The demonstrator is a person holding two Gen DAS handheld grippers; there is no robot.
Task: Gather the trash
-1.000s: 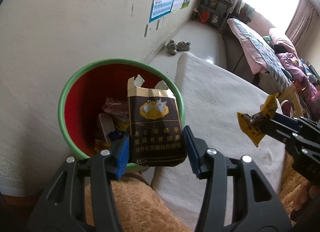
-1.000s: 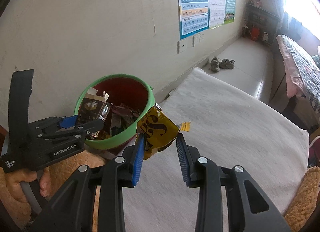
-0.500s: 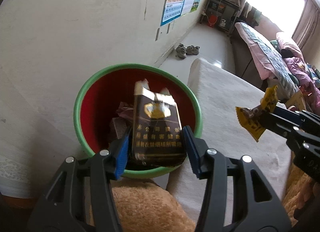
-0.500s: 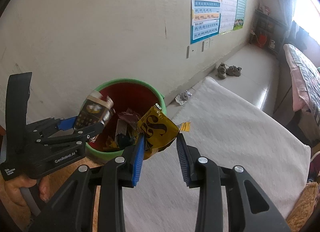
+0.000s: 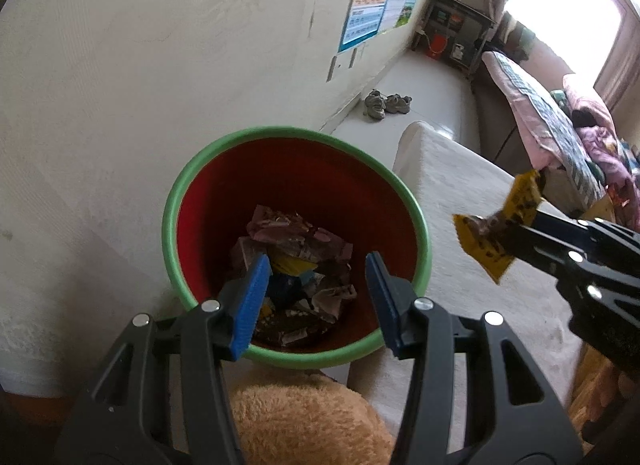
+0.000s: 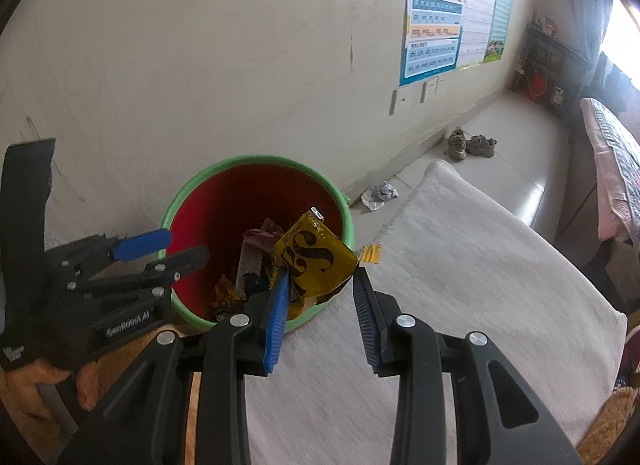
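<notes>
My left gripper hangs over the green-rimmed red bin, jaws spread, nothing between them. My right gripper pinches a yellow snack wrapper near the bin's rim. Crumpled trash lies in the bin.

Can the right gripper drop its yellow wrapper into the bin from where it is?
Probably yes. The right gripper holds the yellow wrapper by the near rim of the bin, whose top is uncovered. The left gripper is over the bin too, but off to the side.
</notes>
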